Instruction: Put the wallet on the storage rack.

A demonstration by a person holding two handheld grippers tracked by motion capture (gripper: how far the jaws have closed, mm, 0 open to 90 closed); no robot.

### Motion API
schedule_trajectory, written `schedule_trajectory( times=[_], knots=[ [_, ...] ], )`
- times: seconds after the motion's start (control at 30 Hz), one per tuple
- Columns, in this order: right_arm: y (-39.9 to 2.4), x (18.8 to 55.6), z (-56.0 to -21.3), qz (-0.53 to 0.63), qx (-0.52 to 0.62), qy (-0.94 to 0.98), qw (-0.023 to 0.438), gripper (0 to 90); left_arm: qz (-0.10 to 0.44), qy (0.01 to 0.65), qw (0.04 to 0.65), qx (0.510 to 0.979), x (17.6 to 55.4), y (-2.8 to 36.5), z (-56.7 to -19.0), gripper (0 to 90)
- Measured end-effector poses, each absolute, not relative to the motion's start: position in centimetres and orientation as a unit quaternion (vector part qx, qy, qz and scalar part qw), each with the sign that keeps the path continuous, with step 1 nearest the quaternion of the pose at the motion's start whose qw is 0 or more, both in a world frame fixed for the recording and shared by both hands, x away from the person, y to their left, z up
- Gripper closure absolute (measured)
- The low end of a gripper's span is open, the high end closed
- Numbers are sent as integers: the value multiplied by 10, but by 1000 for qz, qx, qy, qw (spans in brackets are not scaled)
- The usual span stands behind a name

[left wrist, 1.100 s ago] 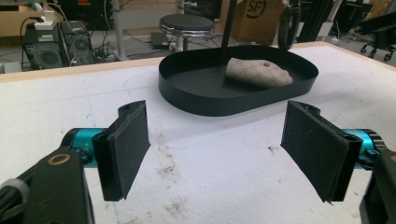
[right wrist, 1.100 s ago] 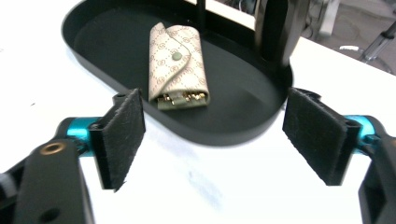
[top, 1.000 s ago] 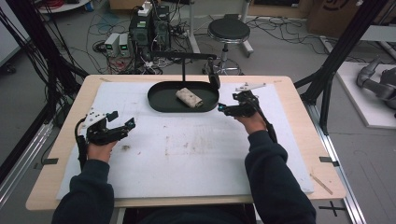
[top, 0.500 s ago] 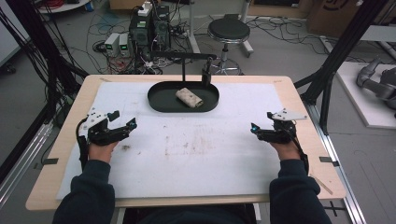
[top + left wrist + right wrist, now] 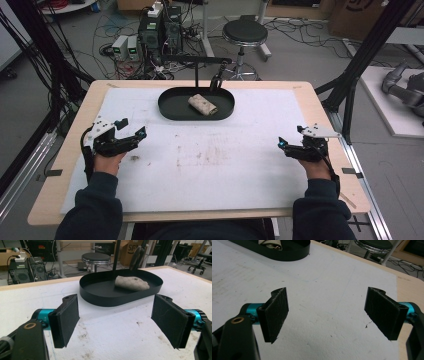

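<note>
- Two grippers in play, one per hand. Left gripper (image 5: pixel 132 134) sits near the left edge of the worktop (image 5: pixel 65 165), right gripper (image 5: pixel 290 145) near the right edge, well apart from each other.
- Both have their jaws spread wide, nothing between them. The left gripper view shows two black pads with just the white mat (image 5: pixel 120 332) in the gap; same deal in the right gripper view, two pads and bare mat (image 5: pixel 324 312).
- One tray (image 5: pixel 172 102), black, oval, shallow wall. It's at the far middle of the mat, away from both hands.
- One roll (image 5: pixel 203 104) in the tray, a pale, patterned wrap-looking thing lying on its side, a bit right of the tray's centre. In the left gripper view the roll (image 5: pixel 131 283) is straight ahead, past the tray's near wall (image 5: pixel 112 298).
- From the right gripper view you only catch a corner of the tray (image 5: pixel 294 251) at top left, with a sliver of the roll (image 5: pixel 270 243) inside.
- One black stand (image 5: pixel 196 65) rising behind the tray, with an arm across the top.
- One round stool (image 5: pixel 245 32) on the floor past the worktop.
- The mat has some brownish smudges around its middle (image 5: pixel 200 155).
</note>
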State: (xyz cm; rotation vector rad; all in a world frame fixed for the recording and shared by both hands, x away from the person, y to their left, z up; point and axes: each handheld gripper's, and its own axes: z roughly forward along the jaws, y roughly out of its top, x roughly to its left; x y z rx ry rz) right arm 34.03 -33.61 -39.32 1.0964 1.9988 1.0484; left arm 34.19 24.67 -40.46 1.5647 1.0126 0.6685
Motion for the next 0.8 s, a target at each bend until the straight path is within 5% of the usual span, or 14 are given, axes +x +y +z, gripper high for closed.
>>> schedule_trajectory(
  times=[0.8],
  knots=[
    [-338,343,-397,387,411,765,311,198,282,427,544,665,343,245,-406,219]
  ],
)
